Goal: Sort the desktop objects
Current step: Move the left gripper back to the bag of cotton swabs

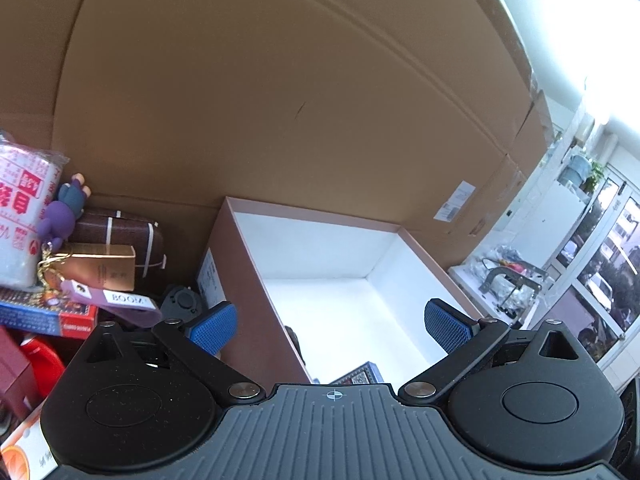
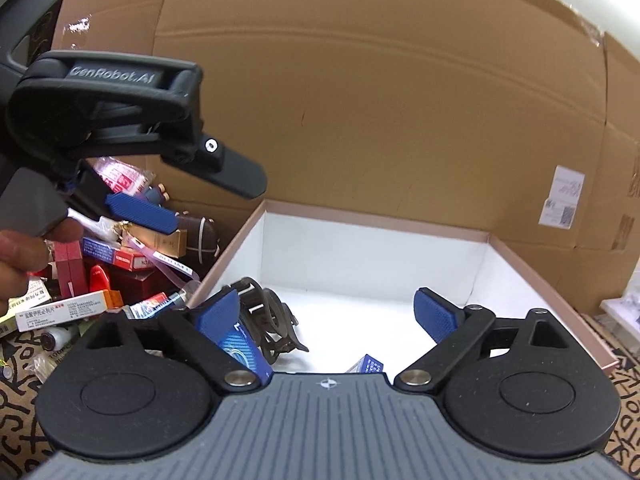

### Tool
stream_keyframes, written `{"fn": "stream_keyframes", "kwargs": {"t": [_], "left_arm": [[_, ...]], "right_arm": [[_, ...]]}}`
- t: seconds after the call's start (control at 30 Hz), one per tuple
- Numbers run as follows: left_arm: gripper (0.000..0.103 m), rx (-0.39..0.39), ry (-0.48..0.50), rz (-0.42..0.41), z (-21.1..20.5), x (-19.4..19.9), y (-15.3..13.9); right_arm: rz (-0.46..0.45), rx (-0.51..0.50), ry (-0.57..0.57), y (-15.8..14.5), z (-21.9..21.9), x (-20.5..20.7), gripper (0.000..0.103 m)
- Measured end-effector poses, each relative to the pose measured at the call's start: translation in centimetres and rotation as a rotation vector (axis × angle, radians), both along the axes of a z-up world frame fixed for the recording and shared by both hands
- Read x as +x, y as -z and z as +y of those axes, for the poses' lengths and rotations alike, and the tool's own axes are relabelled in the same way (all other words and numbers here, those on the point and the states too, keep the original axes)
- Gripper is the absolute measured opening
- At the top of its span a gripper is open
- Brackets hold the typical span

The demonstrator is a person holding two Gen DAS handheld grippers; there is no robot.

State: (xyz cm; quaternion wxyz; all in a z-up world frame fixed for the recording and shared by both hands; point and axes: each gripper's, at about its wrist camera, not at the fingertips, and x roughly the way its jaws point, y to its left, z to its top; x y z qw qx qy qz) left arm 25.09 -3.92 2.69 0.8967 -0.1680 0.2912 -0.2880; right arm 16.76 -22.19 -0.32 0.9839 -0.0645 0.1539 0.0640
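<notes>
A pink box with a white inside [image 1: 248, 264] [image 2: 360, 256] stands against a cardboard wall. In it lie a dark strapped item [image 2: 272, 316], a blue packet [image 2: 244, 354] and a small blue box [image 2: 370, 364]; a patterned box [image 1: 362, 376] shows in the left wrist view. My left gripper [image 1: 328, 326] is open and empty, raised over the box's left wall. It also shows in the right wrist view [image 2: 192, 196], high at the left. My right gripper [image 2: 330, 318] is open and empty over the box's near part.
A pile of small goods lies left of the box: a purple figure keychain [image 1: 64, 208], a brown strapped pouch [image 1: 124, 232], a gold carton [image 1: 100, 266], red boxes [image 2: 70, 268], medicine cartons [image 2: 64, 308]. The cardboard wall [image 1: 280, 100] rises behind. A patterned cloth [image 2: 16, 364] covers the table.
</notes>
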Motion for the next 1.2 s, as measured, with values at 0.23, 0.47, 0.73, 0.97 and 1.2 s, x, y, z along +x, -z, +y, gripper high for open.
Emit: {"fn": "stream_keyframes", "kwargs": {"t": [0.23, 0.47, 0.73, 0.97, 1.2], "left_arm": [[0.103, -0.021, -0.011, -0.018, 2.0, -3.8, -0.7], [0.103, -0.023, -0.074, -0.076, 5.7, -9.5, -1.3], [0.103, -0.004, -0.152, -0.092, 9.6, -14.4, 0.5], [0.103, 0.005, -0.211, -0.031, 12.4, -16.9, 4.1], [0.103, 0.056, -0.261, 0.029, 14.3, -18.0, 7.4]], "right_arm": [[-0.033, -0.017, 0.005, -0.8, 0.7, -3.0, 0.101], [-0.078, -0.034, -0.024, -1.5, 2.4, -6.1, 0.102], [-0.103, -0.075, -0.077, -1.6, 5.0, -8.5, 0.102], [-0.088, -0.101, -0.163, -0.5, 7.7, -9.9, 0.102], [-0.011, -0.112, -0.259, 2.0, 10.8, -9.7, 0.102]]}}
